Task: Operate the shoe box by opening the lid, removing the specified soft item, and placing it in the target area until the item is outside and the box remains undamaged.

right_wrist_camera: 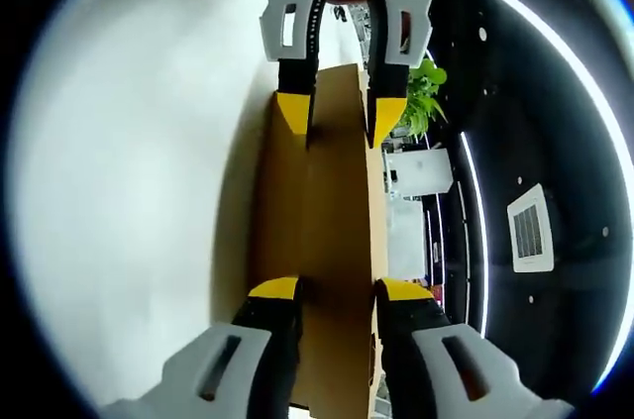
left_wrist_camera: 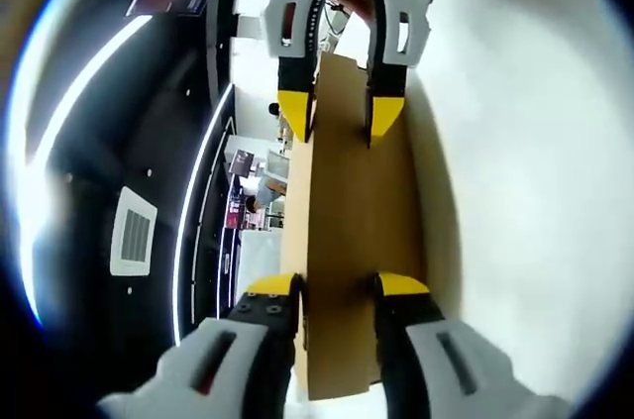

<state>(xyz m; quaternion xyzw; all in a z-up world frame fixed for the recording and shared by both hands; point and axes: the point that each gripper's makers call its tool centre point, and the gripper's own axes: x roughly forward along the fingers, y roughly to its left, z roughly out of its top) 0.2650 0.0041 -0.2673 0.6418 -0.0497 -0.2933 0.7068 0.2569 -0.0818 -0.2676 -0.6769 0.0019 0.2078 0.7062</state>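
Observation:
A brown cardboard shoe box lid (left_wrist_camera: 352, 201) is held up between my two grippers, one at each end. In the left gripper view my left gripper (left_wrist_camera: 337, 285) rises from the bottom, its yellow-tipped jaws closed on the near end of the lid. My right gripper (left_wrist_camera: 342, 114) comes in from the top and clamps the far end. The right gripper view mirrors this. There my right gripper (right_wrist_camera: 337, 288) grips the near end of the lid (right_wrist_camera: 337, 201), and my left gripper (right_wrist_camera: 339, 114) pinches the far end. The box body and the soft item are hidden.
Both views are rolled sideways. A plain white surface (left_wrist_camera: 535, 142) lies on one side of the lid. A dark ceiling with light strips (left_wrist_camera: 198, 201) and a vent (left_wrist_camera: 132, 231) lies on the other. A green plant (right_wrist_camera: 424, 102) and room furniture stand far behind.

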